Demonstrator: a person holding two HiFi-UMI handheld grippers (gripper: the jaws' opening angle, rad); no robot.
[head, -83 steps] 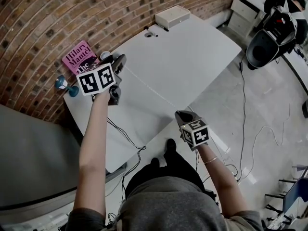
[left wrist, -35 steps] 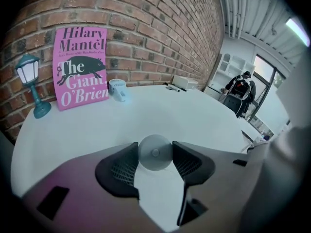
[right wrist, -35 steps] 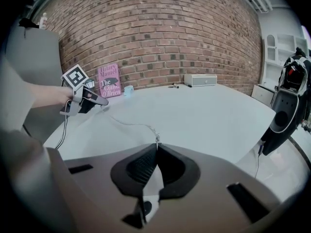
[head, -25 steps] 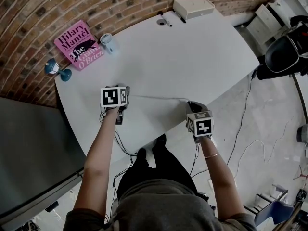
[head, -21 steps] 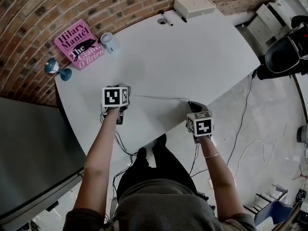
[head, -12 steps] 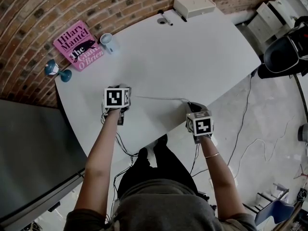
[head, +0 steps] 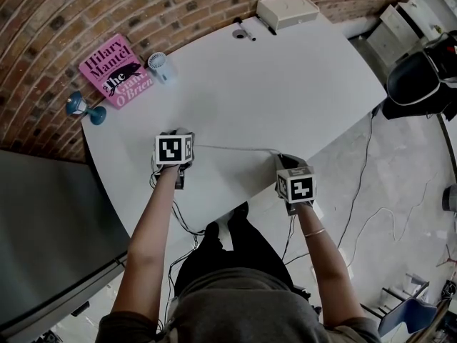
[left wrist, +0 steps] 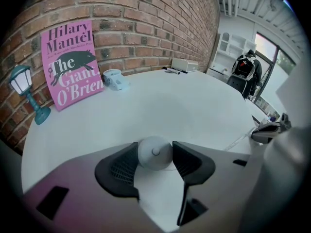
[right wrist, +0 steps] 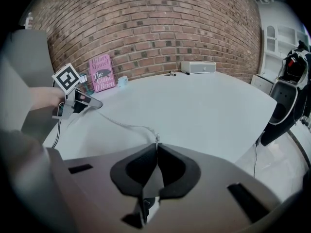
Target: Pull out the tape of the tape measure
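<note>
The tape measure [left wrist: 153, 149] is a small, smooth, round white case. Its thin pale tape [head: 235, 148] runs slightly wavy along the near edge of the matte white, round-cornered worktop [head: 285, 84], which backs onto a rough brick wall [head: 57, 13]. The left gripper [left wrist: 155, 157] has its ribbed dark fingers [left wrist: 121, 166] spread wide and clamped on the case near the left edge. The right gripper [right wrist: 156, 147] has its fingers [right wrist: 172, 166] almost together; they have just been opening slightly and still pinch the tape's end.

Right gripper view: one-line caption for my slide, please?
Right gripper, jaws just easing open, pinches the tape end; the tape trails across the white table to the left gripper.
</note>
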